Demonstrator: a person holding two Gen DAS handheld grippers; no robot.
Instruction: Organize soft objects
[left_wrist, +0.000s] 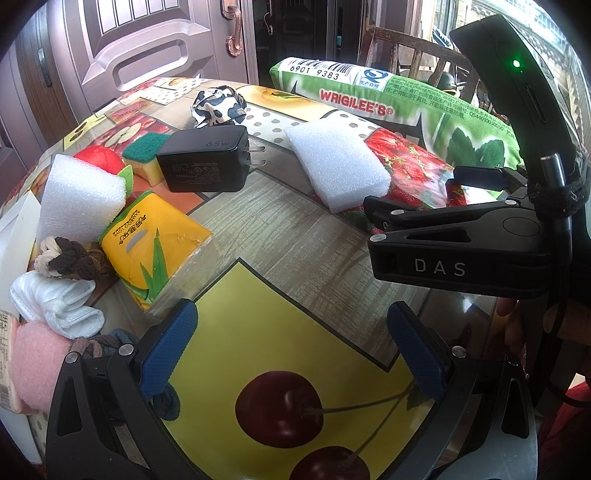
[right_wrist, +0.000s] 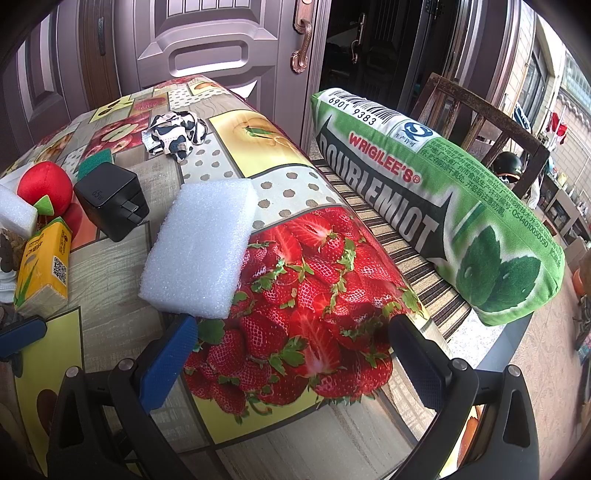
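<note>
Both grippers are hovering over the fruit-print table (right_wrist: 295, 122), and both are sitting released, blue pads spread wide, nothing between them.

The right gripper (right_wrist: 291, 354) is looking straight at the loose white foam block (right_wrist: 201, 247), lying in the middle left of its view, just beyond its left finger (right_wrist: 170, 362) and not touching it. The block's long axis is running from lower left up toward upper right of that frame, so it is sitting diagonal to the jaws. In the left wrist view the same block (left_wrist: 338, 162) is sitting well up toward the centre right, farther off, with the right gripper's body (left_wrist: 461, 240) between. I am judging the right hand the nearer one.

The left gripper (left_wrist: 291, 343) is hanging over the cherry panel, with the gathered pile at the left of its frame: a second foam block (left_wrist: 81, 199), tissue pack (left_wrist: 155, 247), white cloth (left_wrist: 55, 302), pink cloth (left_wrist: 37, 365), braided scrunchie (left_wrist: 70, 258), red plush fruit (left_wrist: 98, 157), scrub sponge (left_wrist: 144, 158).

No bin or tray is showing. The black charger (left_wrist: 205, 162) and cow-print cloth (left_wrist: 218, 105) are sitting apart, and the green pillow (right_wrist: 443, 206) is lying at the right.
</note>
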